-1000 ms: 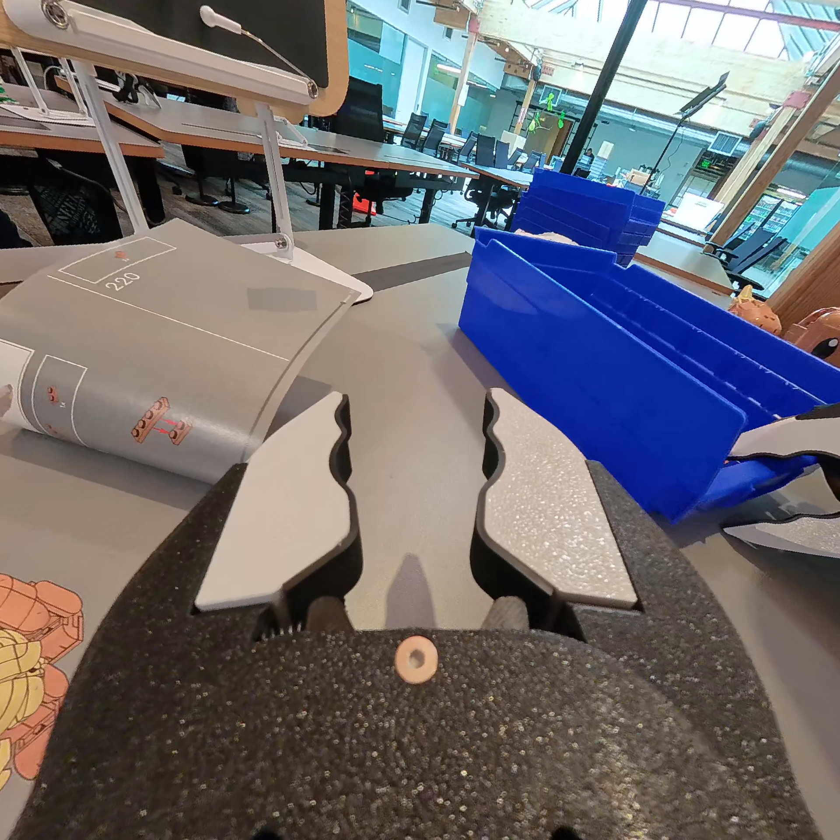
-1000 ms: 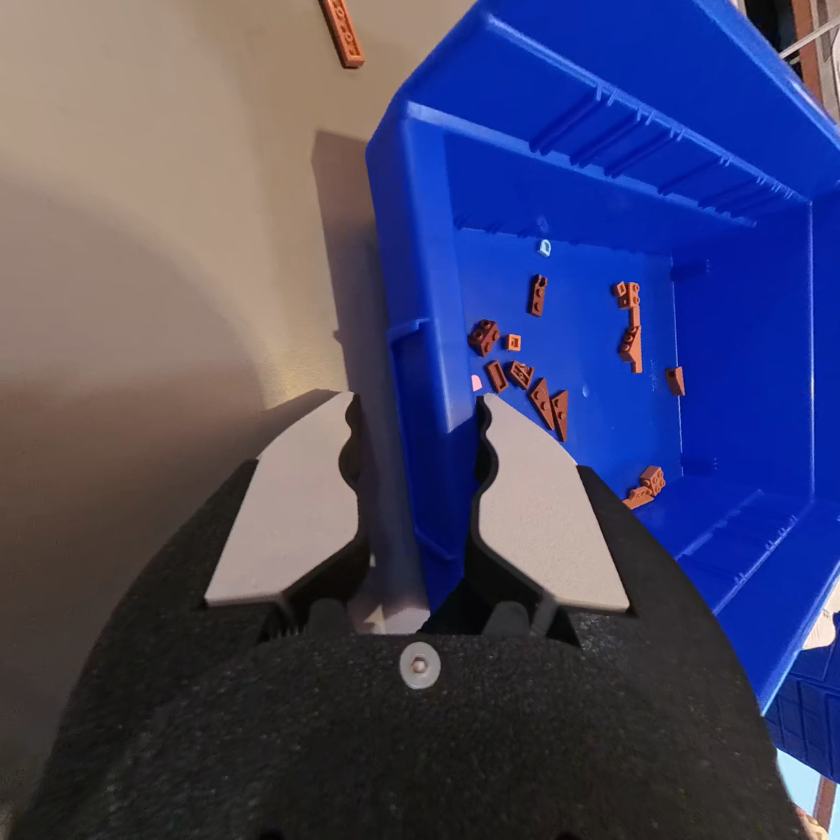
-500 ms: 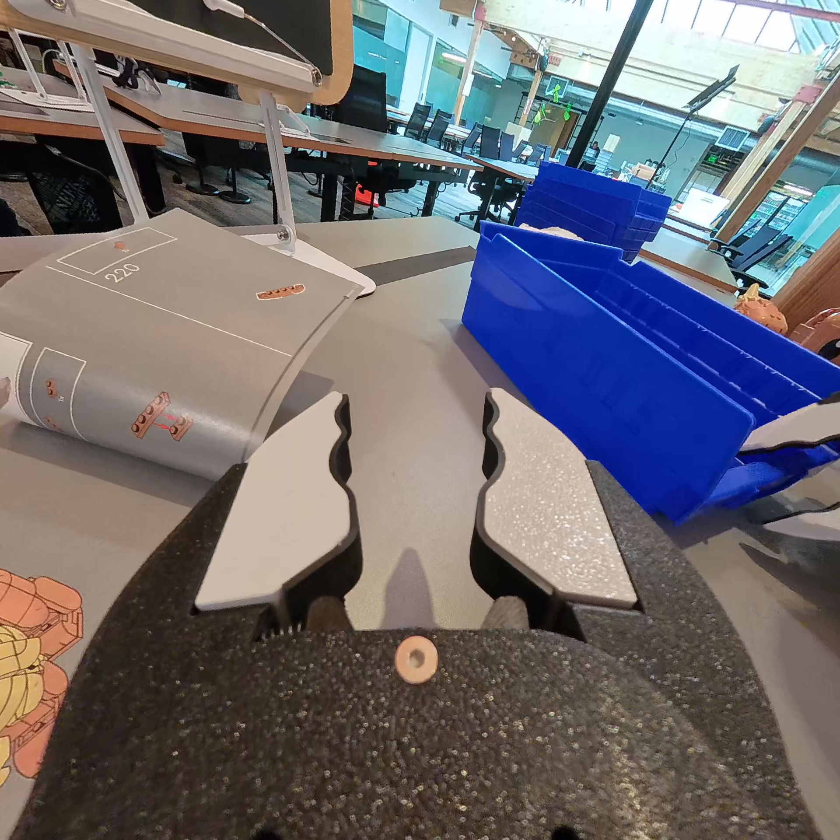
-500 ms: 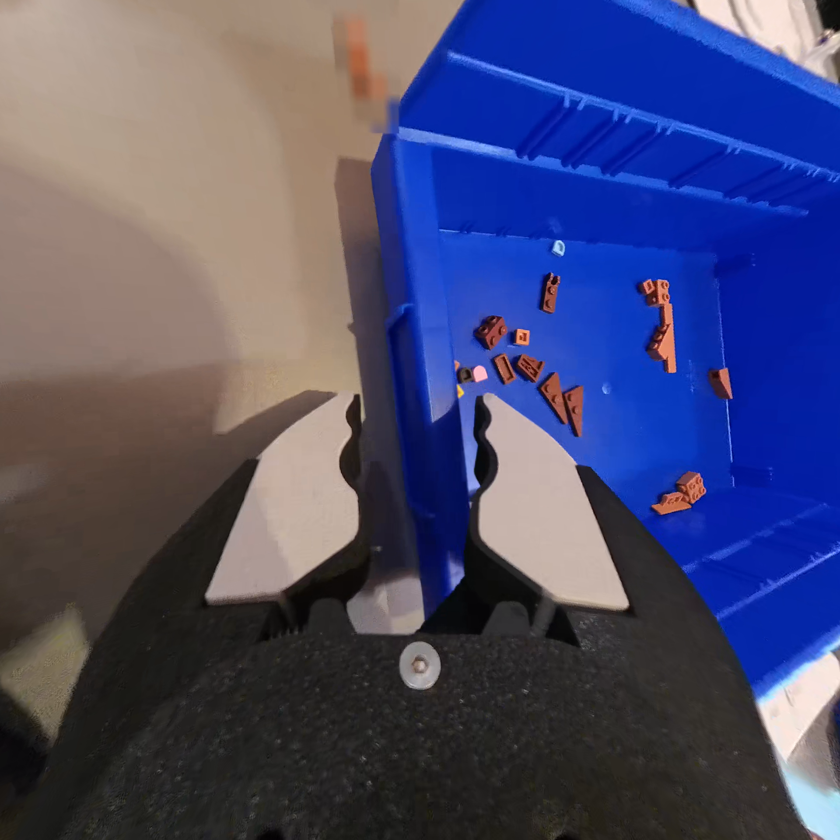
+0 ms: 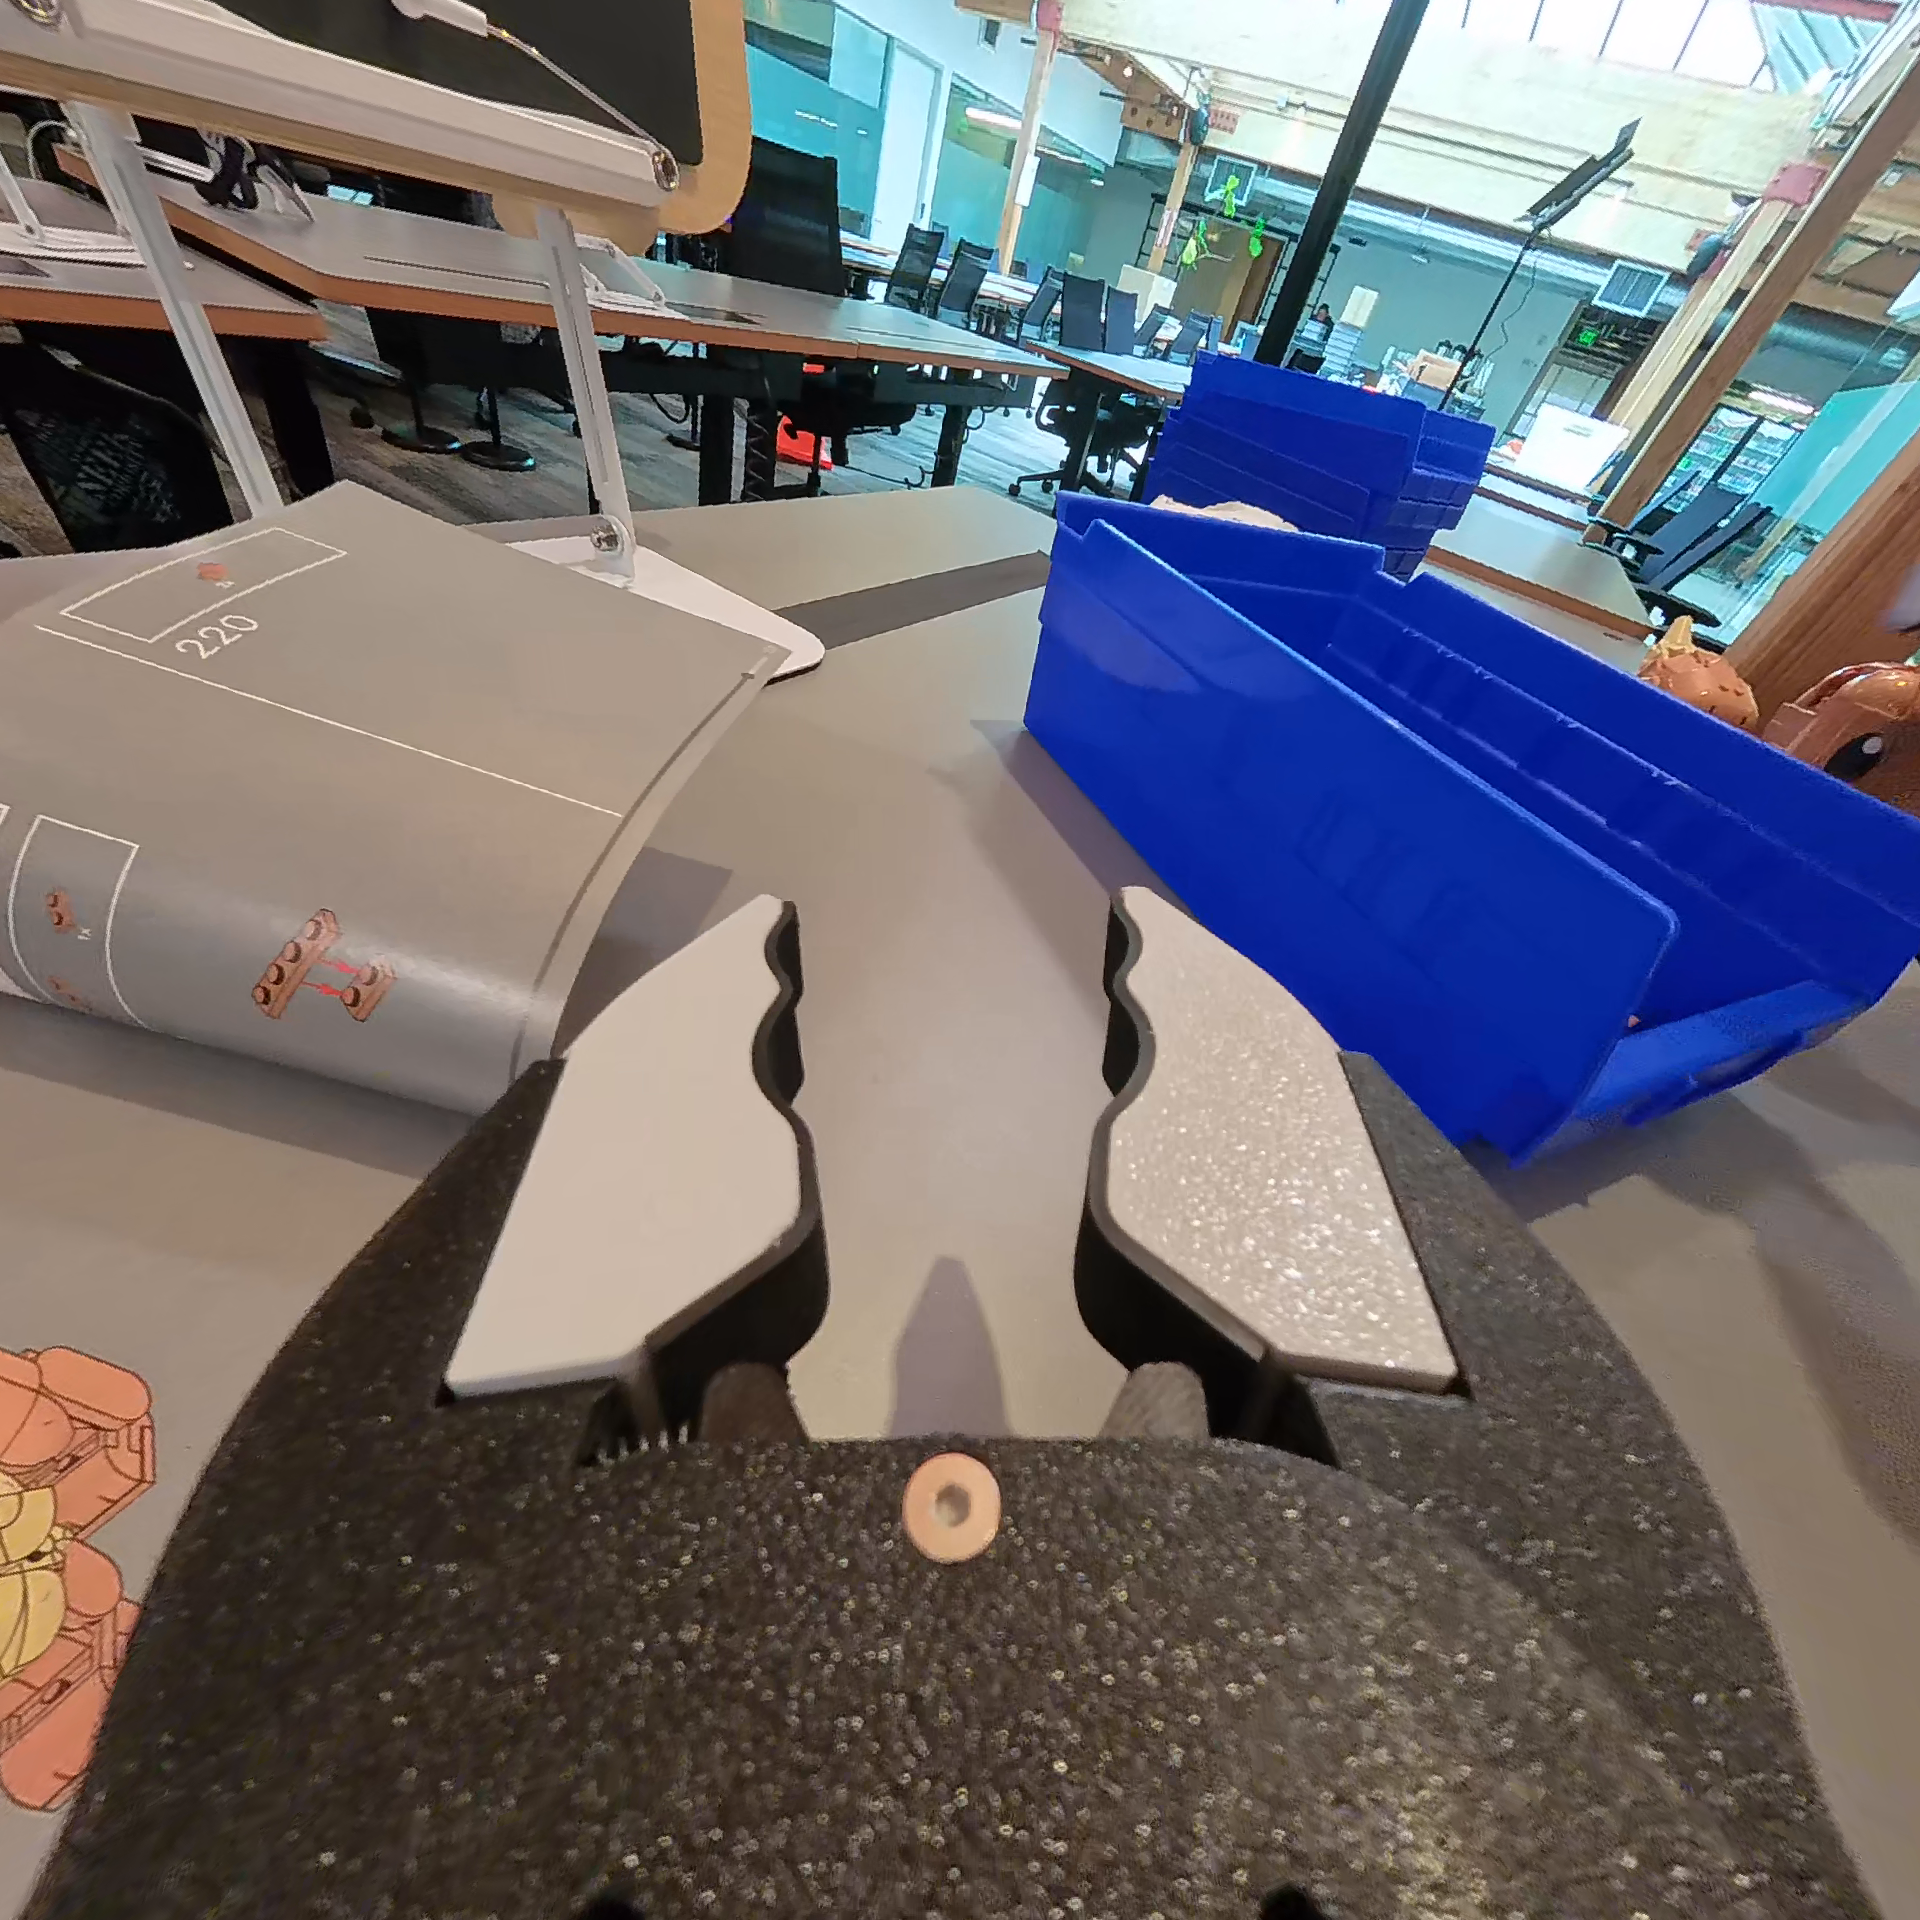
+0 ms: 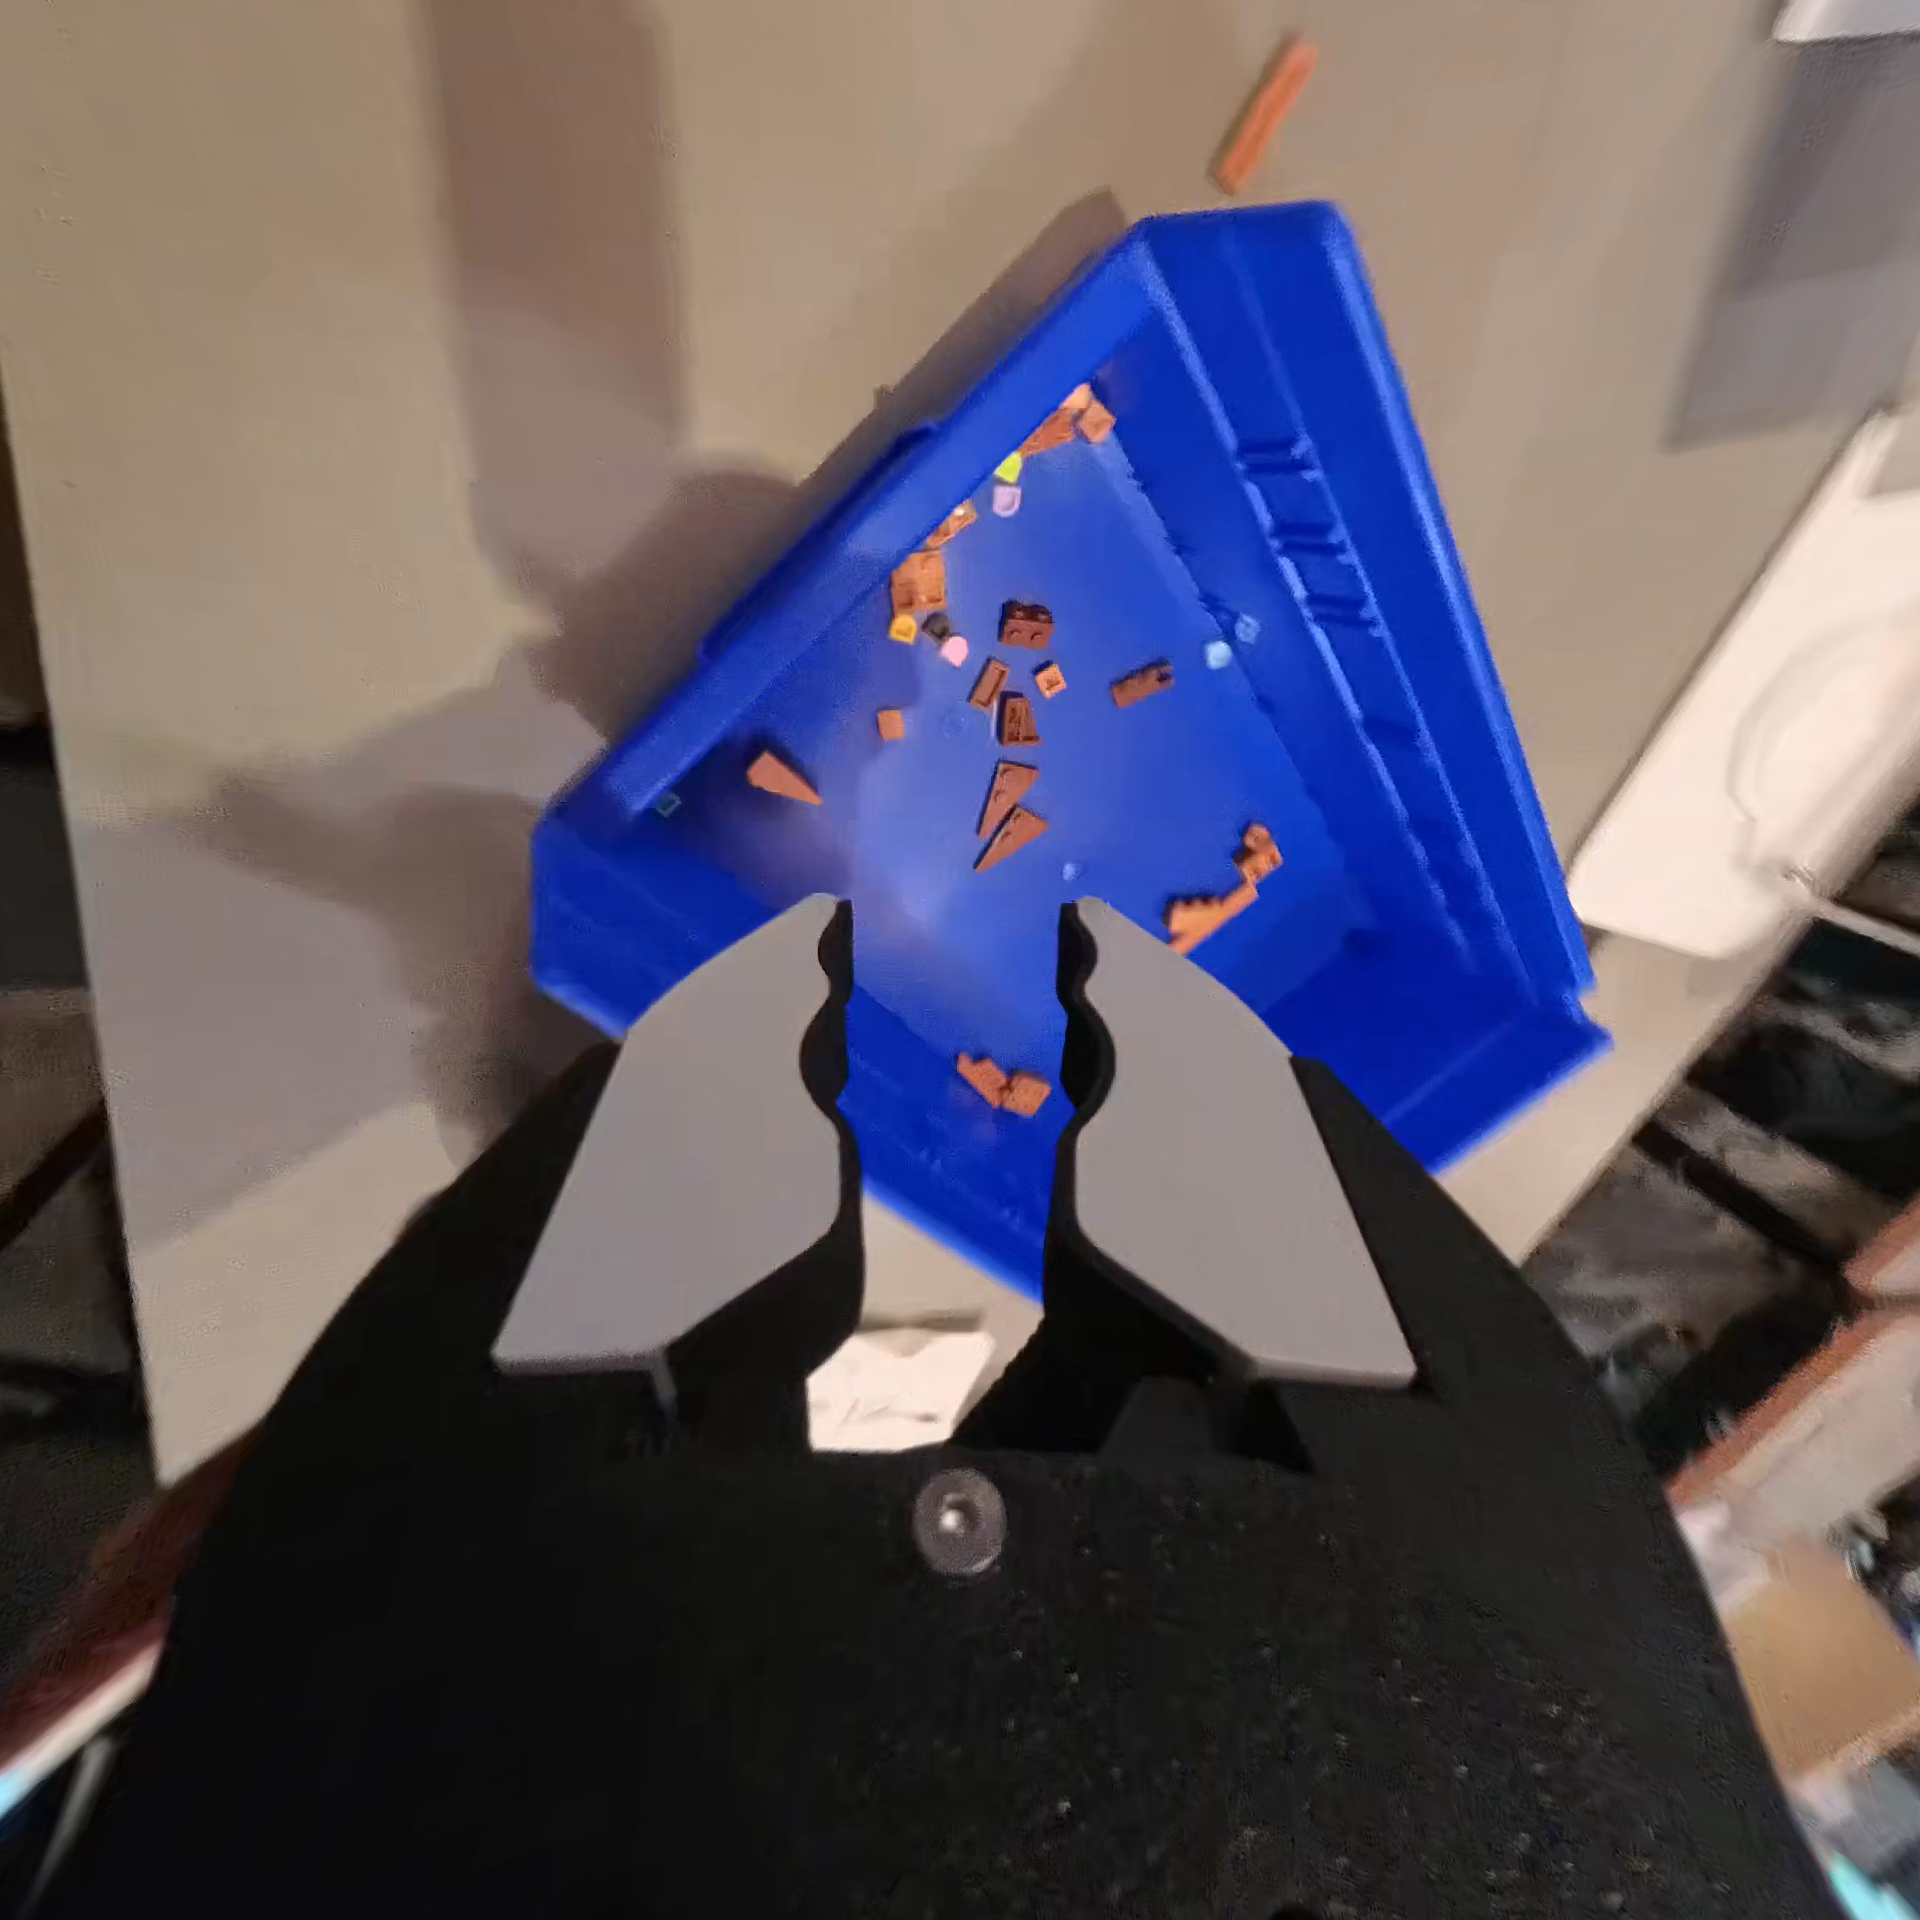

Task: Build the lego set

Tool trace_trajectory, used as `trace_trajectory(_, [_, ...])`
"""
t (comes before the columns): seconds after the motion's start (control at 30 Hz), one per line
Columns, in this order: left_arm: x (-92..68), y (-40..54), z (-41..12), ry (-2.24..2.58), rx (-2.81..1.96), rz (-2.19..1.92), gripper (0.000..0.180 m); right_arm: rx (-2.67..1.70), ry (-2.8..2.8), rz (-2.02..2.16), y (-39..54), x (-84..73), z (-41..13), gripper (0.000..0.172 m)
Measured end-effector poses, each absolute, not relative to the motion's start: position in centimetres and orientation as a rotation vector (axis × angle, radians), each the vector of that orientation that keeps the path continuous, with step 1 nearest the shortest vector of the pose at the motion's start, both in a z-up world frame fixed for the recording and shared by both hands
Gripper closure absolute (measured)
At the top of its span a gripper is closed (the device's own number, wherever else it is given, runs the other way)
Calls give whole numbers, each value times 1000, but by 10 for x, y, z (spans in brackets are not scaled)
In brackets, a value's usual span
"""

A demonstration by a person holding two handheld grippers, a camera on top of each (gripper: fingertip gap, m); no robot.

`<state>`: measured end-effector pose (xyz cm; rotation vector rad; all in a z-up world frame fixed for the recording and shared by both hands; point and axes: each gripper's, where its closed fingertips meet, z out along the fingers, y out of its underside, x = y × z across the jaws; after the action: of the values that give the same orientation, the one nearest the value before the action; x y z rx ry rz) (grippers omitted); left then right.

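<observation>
My left gripper [image 5: 954, 914] is open and empty, low over the grey table [image 5: 914, 831]. It sits between an open instruction booklet [image 5: 343, 748] on its left and a blue bin [image 5: 1351, 862] on its right. My right gripper [image 6: 958, 914] is open and empty, above the same blue bin [image 6: 1351, 644], looking down into it. Several small brown bricks [image 6: 1008, 810] and a few pale ones lie on the bin's floor. One brown pair [image 6: 1003, 1086] shows between my fingers, well below them. A brown plate [image 6: 1262, 130] lies on the table beyond the bin.
A stack of blue bins [image 5: 1320, 436] stands behind the near bin. A white stand [image 5: 582, 343] rises behind the booklet. Brown brick-built figures [image 5: 1839, 717] sit at the far right. A white tray-like object [image 6: 1714, 810] lies right of the bin, by the table's edge. My hands' fingertips stand some 30 centimeters from each other.
My right gripper, which straddled the bin's side wall, has lifted off and turned, now above the bin with its jaws somewhat narrower. The left gripper has barely moved and stays open.
</observation>
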<state>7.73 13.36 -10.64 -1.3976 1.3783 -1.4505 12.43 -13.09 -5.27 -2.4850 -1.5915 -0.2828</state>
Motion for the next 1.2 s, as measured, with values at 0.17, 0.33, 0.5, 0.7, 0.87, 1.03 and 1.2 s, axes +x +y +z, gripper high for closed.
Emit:
trace_trajectory(0.17, [76,134,-105,1369,-1399,-1465,124,-2478,-1679,210,-102,119,-120,135])
trace_trajectory(0.33, [76,136,-105,1351,-1413,-1483,124,-2341,-1602,496,-87,101,-151,141])
trace_trajectory(0.5, [77,137,-105,1349,-1421,-1486,124,-2277,-1635,579,-90,93,-168,145])
trace_trajectory(0.7, [76,138,-105,1343,-1421,-1487,124,-2286,-1654,567,-92,93,-186,149])
trace_trajectory(0.87, [77,138,-105,1343,-1421,-1486,124,-2295,-1635,536,-90,92,-187,157])
trace_trajectory(1.03, [77,138,-105,1342,-1420,-1487,124,-2318,-1628,504,-88,98,-186,157])
trace_trajectory(1.2, [77,138,-105,1341,-1420,-1487,124,-2363,-1509,426,-75,112,-160,157])
